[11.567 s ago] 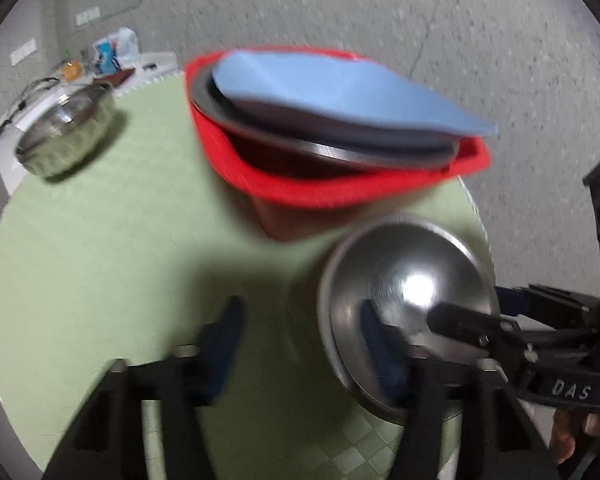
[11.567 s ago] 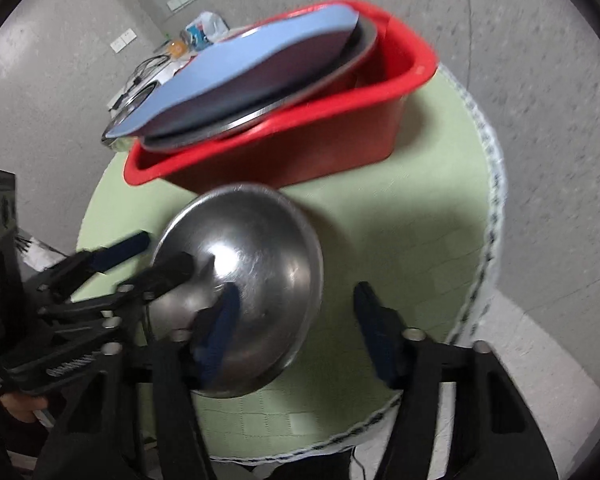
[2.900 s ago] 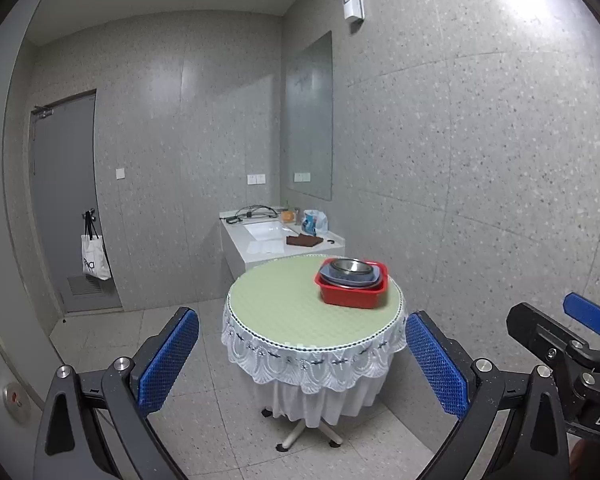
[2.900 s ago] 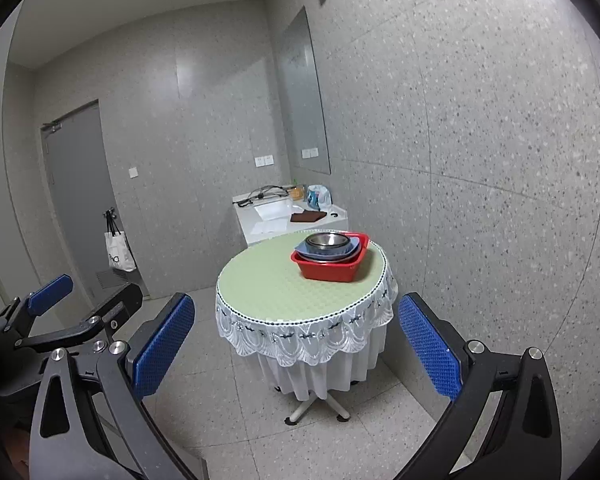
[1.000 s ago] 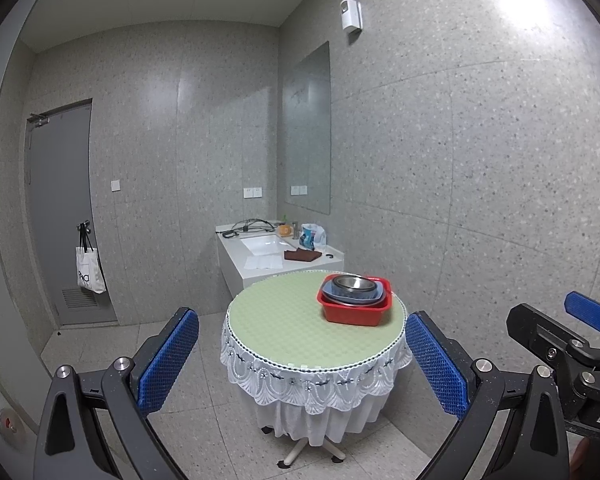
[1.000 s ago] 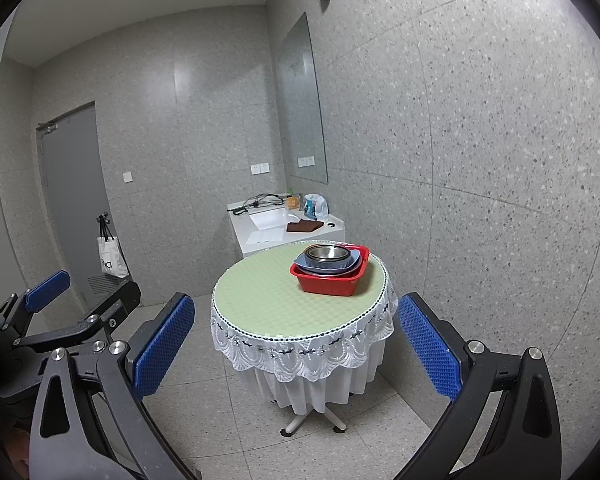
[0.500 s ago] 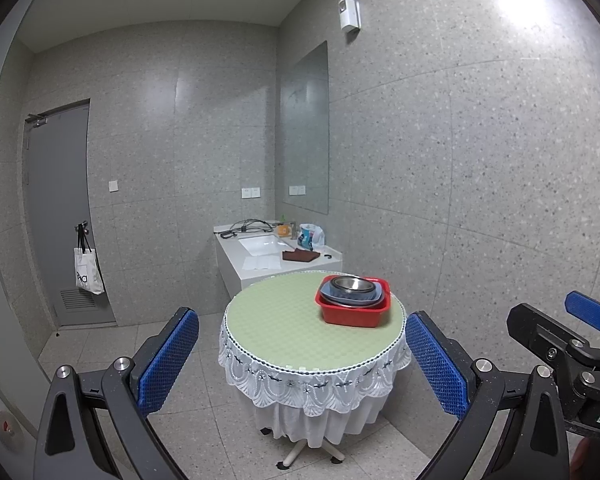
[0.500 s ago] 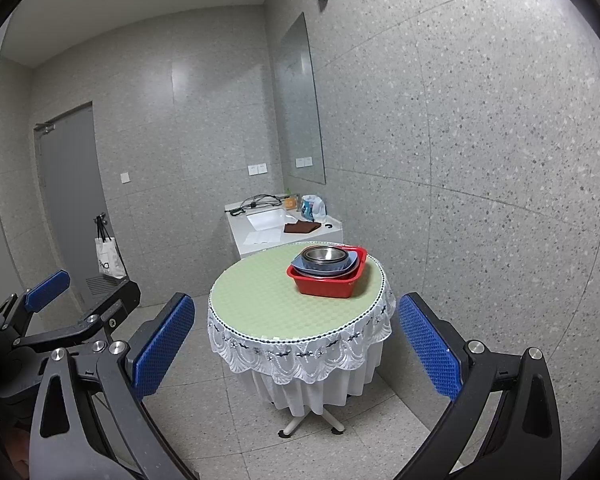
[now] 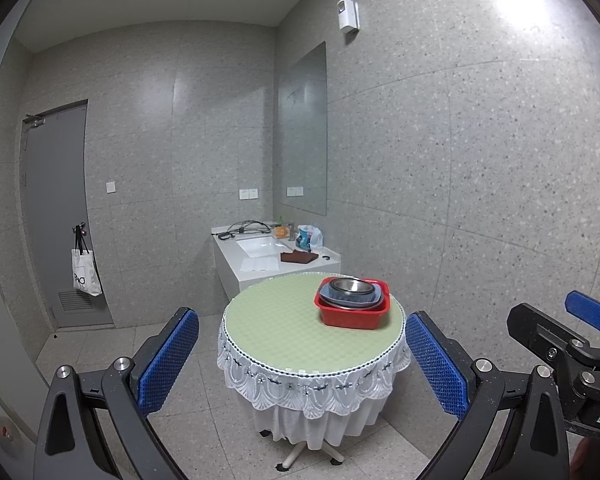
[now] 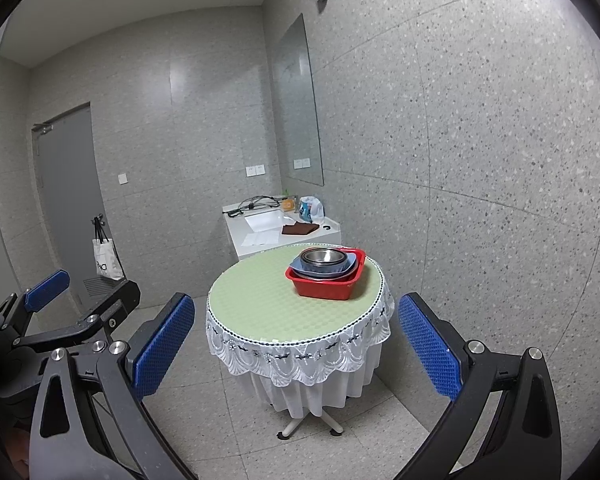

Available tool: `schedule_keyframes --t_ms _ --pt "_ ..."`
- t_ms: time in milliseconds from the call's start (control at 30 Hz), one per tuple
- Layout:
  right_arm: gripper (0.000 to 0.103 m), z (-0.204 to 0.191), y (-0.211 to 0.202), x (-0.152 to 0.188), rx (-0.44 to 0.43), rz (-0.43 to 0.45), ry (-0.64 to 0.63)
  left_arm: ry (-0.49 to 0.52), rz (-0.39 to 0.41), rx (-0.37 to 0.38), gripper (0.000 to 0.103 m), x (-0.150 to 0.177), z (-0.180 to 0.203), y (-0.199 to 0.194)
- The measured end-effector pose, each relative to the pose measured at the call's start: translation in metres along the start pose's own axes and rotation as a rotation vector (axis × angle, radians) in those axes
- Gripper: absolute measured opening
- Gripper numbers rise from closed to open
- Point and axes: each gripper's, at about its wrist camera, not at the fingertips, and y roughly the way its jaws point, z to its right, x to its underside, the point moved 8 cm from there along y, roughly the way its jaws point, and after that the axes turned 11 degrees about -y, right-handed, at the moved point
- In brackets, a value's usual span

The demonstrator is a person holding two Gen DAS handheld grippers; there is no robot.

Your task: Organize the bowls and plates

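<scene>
A red tub [image 9: 354,318] [image 10: 327,285] stands on the right part of a round green table [image 9: 276,328] [image 10: 260,304]. Blue and steel plates [image 9: 350,300] [image 10: 340,269] and a steel bowl [image 9: 351,287] [image 10: 323,257] are stacked inside it. My left gripper [image 9: 302,356] and my right gripper [image 10: 296,344] are both wide open and empty, held well back from the table. The right gripper also shows at the right edge of the left wrist view [image 9: 572,340], and the left gripper at the left edge of the right wrist view [image 10: 60,312].
A white sink counter [image 9: 272,256] [image 10: 276,226] with cables, a brown cloth and a bag stands behind the table. A grey door [image 9: 56,216] with a hanging tote bag [image 9: 85,274] is at the left. A mirror [image 9: 303,132] hangs on the speckled wall.
Since 11.6 s ago the steel bowls went from the table into the tub, and both grippers let go and backed far away. Over the last second the views drift only slightly.
</scene>
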Motion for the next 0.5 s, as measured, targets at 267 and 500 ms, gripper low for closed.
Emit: schedule_keyframes --t_ms 267,500 --pt "0.103 0.0 0.001 -0.001 0.003 -0.001 0.002 0.001 0.0 0.005 0.102 -0.003 -0.004 0.006" --pt "0.103 -0.003 0.005 -0.005 0.009 -0.002 0.003 0.003 0.001 0.009 0.102 -0.006 -0.01 0.013"
